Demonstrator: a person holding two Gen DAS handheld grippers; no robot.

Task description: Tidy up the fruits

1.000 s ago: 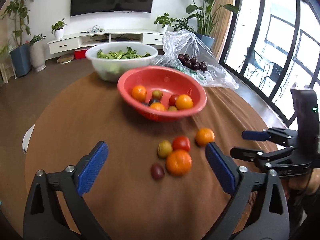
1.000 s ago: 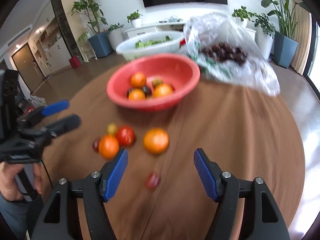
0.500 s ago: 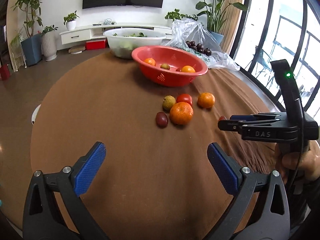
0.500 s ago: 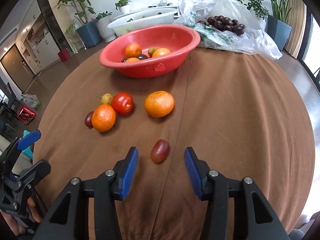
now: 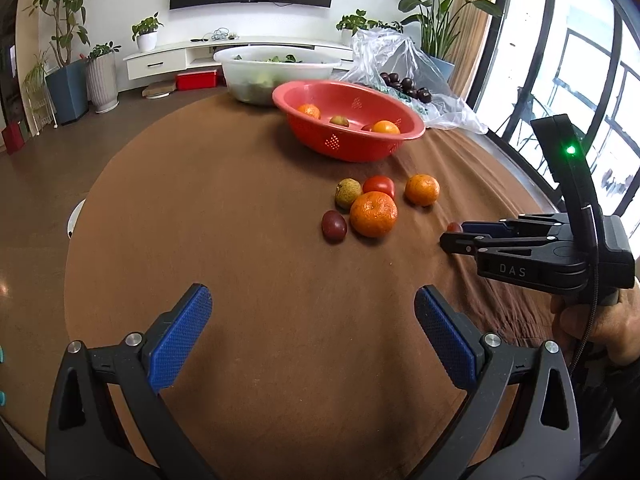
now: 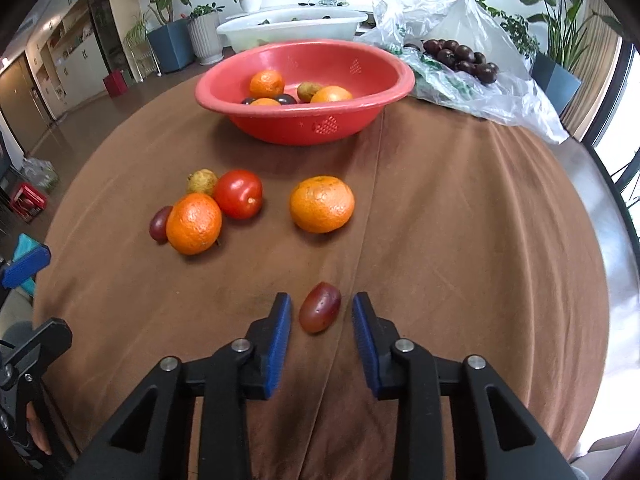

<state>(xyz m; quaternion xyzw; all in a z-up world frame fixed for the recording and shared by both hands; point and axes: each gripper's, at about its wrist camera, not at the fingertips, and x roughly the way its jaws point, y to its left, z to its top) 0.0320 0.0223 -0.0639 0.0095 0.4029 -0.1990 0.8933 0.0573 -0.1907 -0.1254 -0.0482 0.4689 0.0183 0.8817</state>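
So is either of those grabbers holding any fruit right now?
Not yet. The right gripper is closing around a small reddish plum, jaws not touching. The left gripper is empty.

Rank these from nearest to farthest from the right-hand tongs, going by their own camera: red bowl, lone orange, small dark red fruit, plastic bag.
1. Small dark red fruit, between the closing right tongs, pads not yet touching.
2. Lone orange, mid-table, slightly left.
3. Red bowl, beyond it.
4. Plastic bag, far right.

bright daylight from the windows point(image 5: 580, 92); sharp frames, fisheye bending, dark corners.
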